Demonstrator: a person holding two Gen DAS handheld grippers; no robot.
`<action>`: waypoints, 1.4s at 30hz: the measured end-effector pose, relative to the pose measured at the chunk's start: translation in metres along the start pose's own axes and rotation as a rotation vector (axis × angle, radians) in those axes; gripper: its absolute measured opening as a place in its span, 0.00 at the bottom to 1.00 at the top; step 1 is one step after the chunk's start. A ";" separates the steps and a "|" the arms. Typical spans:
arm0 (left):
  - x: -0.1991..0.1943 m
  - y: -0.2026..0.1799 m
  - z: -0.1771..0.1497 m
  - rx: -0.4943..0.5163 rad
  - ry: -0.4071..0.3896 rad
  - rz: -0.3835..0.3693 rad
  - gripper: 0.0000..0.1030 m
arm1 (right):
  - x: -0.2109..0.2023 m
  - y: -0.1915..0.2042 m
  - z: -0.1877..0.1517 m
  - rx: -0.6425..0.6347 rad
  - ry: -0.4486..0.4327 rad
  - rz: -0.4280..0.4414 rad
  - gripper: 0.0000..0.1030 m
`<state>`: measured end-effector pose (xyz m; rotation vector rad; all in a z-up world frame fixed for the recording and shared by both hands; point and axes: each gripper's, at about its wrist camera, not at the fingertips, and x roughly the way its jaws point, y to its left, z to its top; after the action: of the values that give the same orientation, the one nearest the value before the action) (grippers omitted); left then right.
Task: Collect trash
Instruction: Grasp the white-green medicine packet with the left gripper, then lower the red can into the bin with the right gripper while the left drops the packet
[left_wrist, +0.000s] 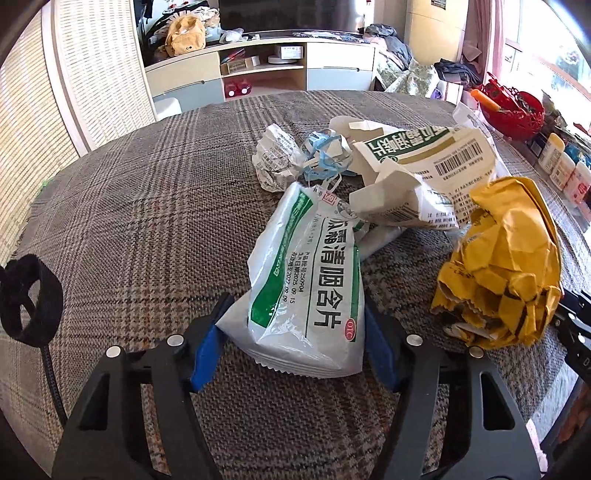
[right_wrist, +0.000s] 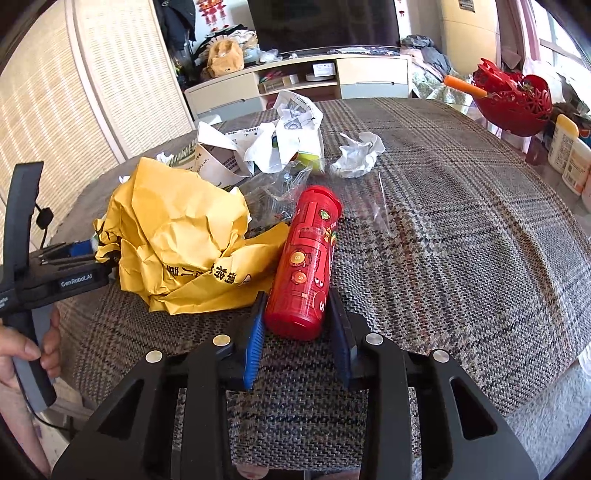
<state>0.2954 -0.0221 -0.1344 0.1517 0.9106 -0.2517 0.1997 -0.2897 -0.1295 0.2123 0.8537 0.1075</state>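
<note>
A white and green medicine packet (left_wrist: 306, 280) lies on the plaid tablecloth (left_wrist: 129, 221), and my left gripper (left_wrist: 295, 306) has its blue pads against both of the packet's sides, shut on its near end. Behind it sit a crumpled leaflet (left_wrist: 275, 158), blue mask strips (left_wrist: 325, 155) and a torn white carton (left_wrist: 424, 162). A crumpled yellow envelope (left_wrist: 506, 266) lies to the right. In the right wrist view, my right gripper (right_wrist: 297, 299) is shut on the base of a red tube (right_wrist: 306, 258) lying beside the yellow envelope (right_wrist: 177, 240).
Clear plastic wrap (right_wrist: 273, 192) and a white paper ball (right_wrist: 358, 153) lie beyond the tube. A red basket (right_wrist: 513, 103) and white bottles (right_wrist: 565, 151) stand at the table's right edge. A hand (right_wrist: 22, 354) holds the left gripper's handle at the left. A cabinet stands behind.
</note>
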 end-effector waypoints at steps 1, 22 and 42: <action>-0.002 -0.001 -0.002 0.001 -0.002 0.002 0.61 | -0.001 0.000 -0.001 0.004 0.000 0.001 0.32; -0.073 -0.010 -0.093 -0.071 -0.011 0.029 0.36 | -0.050 0.010 -0.057 -0.030 0.021 0.056 0.31; -0.135 -0.070 -0.191 -0.019 -0.021 -0.074 0.29 | -0.093 0.027 -0.145 -0.071 0.065 0.146 0.30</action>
<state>0.0511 -0.0235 -0.1443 0.0979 0.8980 -0.3123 0.0292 -0.2591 -0.1473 0.2047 0.8974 0.2819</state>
